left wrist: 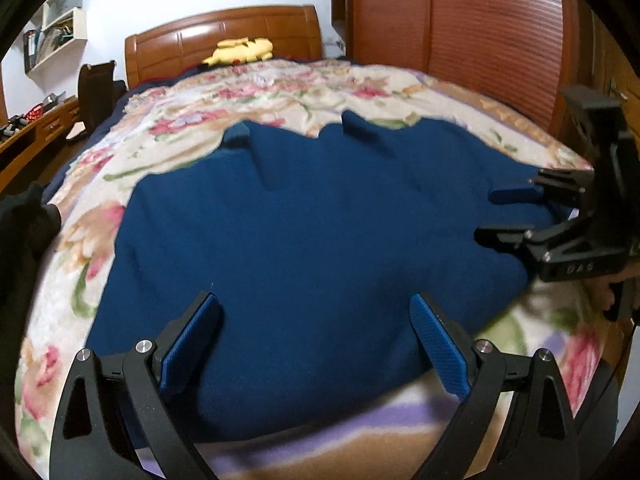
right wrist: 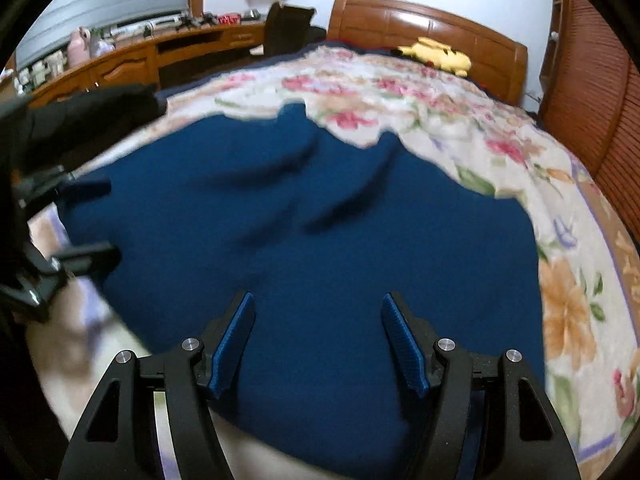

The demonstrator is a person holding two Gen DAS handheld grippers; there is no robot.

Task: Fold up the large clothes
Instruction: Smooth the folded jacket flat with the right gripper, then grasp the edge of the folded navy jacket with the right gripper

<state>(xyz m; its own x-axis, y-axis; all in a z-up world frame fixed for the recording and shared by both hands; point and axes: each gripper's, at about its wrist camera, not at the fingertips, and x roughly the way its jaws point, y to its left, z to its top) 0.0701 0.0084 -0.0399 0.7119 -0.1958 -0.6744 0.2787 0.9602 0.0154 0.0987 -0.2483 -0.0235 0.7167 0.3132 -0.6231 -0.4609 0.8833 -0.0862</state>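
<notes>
Soft blue garment (left wrist: 304, 232) spread on the bed (left wrist: 280, 92), both tools empty.
Limp and light: left tool (left wrist: 316, 344) and right tool (right wrist: 318, 344), jaws wide, should pinch near hem corners.

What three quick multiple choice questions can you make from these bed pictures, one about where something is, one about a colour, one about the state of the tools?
1. Where does the yellow plush toy lie?
A. On the desk
B. At the headboard
C. On the blue garment

2. What colour is the garment spread on the floral blanket?
A. Dark blue
B. Red
C. Grey

3. How do the left tool and the right tool stand?
A. Both clamped on cloth
B. One open, one shut
C. Both open, gripping nothing

Answers: 1 B, the toy sits at the far end against the wooden board. 2 A, the cloth is plain dark blue. 3 C, each pair of pads stands apart above the garment with nothing pinched.
</notes>
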